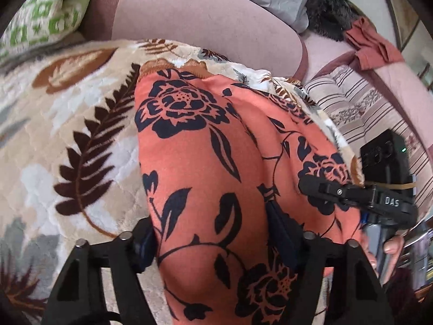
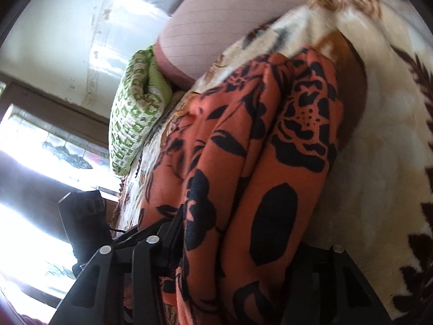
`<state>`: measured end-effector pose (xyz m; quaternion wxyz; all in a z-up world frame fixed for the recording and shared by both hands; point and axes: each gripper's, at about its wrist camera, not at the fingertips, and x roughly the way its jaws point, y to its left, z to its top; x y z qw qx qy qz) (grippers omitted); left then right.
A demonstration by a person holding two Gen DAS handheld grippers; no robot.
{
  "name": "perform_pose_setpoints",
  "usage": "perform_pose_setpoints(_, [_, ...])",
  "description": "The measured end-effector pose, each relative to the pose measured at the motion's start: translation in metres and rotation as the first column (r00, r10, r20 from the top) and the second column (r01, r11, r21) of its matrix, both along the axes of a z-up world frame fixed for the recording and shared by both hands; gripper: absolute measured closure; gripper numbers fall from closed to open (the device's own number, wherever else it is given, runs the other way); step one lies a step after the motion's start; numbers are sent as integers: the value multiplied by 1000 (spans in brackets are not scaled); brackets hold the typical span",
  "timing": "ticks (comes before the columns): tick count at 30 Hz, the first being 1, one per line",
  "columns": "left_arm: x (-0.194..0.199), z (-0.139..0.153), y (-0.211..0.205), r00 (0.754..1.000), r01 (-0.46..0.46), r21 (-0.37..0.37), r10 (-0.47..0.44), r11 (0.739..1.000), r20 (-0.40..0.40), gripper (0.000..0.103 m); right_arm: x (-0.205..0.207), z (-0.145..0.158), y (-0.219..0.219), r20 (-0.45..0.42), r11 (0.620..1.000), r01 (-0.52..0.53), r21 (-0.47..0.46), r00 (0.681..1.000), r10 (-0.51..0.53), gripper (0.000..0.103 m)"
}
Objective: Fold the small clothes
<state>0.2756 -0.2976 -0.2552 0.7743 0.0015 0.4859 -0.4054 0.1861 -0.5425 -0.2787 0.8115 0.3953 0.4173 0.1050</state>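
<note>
— Bedding? Leaf-print blanket [image 1: 81,113], pink sofa back [image 1: 203,19], green pillow [image 2: 135,113].
— Garment? Orange floral cloth [image 1: 216,162] on the blanket, pinched by left gripper [image 1: 216,246] and right gripper [image 2: 243,257].

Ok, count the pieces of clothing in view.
2. The orange floral garment hangs lifted over the leaf-print blanket; a rust-red cloth lies crumpled on the sofa arm beyond. More may be hidden behind it.
</note>
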Motion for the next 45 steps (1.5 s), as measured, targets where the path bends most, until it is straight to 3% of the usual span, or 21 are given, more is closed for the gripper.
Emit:
perform_pose_setpoints(4, [-3, 9, -4, 999, -5, 26, 4, 1000, 43, 46, 1, 10, 7, 13, 999, 4, -33, 1000, -4, 56])
perform_pose_setpoints(9, [-11, 23, 8, 994, -35, 58, 28, 998, 104, 47, 3, 22, 18, 41, 998, 5, -62, 999, -3, 58])
perform_pose_setpoints(20, [-26, 57, 48, 975, -108, 54, 95, 993, 203, 48, 3, 49, 55, 111, 998, -11, -69, 994, 19, 58])
perform_pose_setpoints(31, [-39, 68, 102, 960, -171, 65, 151, 983, 237, 48, -10, 63, 103, 145, 997, -61, -50, 987, 68, 58])
perform_pose_setpoints(45, [-58, 66, 140, 957, -198, 114, 167, 973, 236, 48, -24, 58, 160, 101, 989, -137, -59, 985, 143, 58])
